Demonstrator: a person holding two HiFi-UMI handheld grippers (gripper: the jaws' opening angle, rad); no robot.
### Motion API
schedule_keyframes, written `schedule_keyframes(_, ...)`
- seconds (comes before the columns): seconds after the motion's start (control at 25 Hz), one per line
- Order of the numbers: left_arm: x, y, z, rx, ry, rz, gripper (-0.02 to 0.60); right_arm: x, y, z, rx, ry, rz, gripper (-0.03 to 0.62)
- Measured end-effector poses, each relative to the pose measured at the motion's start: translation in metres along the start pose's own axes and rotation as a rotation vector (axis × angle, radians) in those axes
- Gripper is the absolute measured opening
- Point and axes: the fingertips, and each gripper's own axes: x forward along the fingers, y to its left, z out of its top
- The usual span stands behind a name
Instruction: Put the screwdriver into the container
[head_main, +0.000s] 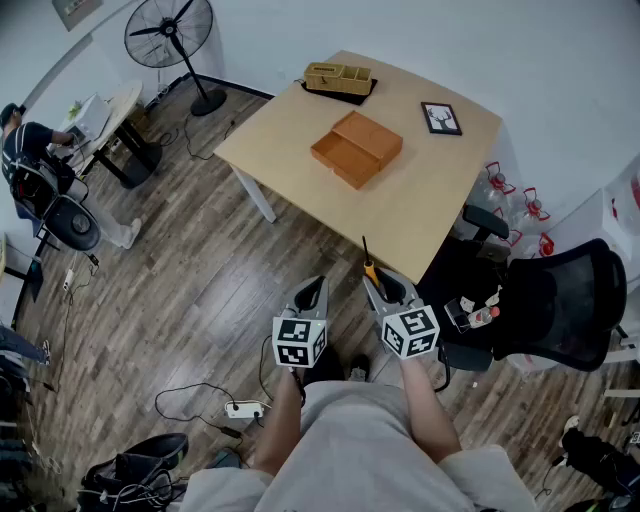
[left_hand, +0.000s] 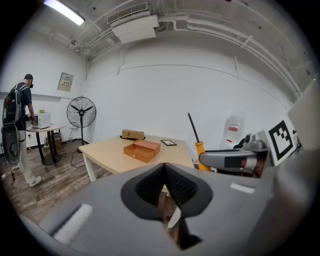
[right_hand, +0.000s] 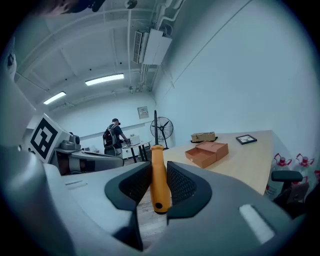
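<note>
Screwdriver (right_hand: 158, 185) clenched upright by its orange handle between the fingers (right_hand: 184, 184) of the right gripper (right_hand: 159, 172), well short of the container (head_main: 356, 148) on the tabletop (head_main: 420, 205); judged light, rigid, best gripped there; left gripper (left_hand: 164, 167) closed, empty.
</note>
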Motion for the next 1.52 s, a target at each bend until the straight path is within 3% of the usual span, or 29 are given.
schedule_keyframes(0.64, 0.013, 0.021, -0.006, -0.016, 0.014, -0.016, 0.055, 0.021, -0.005, -0.004, 0.053, -0.007, -0.003, 0.100)
schedule_keyframes(0.88, 0.023, 0.052, -0.001, -0.050, 0.021, -0.016, 0.055, 0.047, -0.008, -0.005, 0.059, 0.020, -0.031, 0.100)
schedule_keyframes(1.04, 0.035, 0.076, 0.023, -0.084, 0.010, -0.028, 0.055, 0.069, -0.007, 0.010, 0.081, 0.025, -0.052, 0.100)
schedule_keyframes(1.52, 0.067, 0.140, 0.039, -0.082, 0.008, -0.067, 0.055, 0.120, -0.029, 0.032, 0.096, -0.060, -0.161, 0.098)
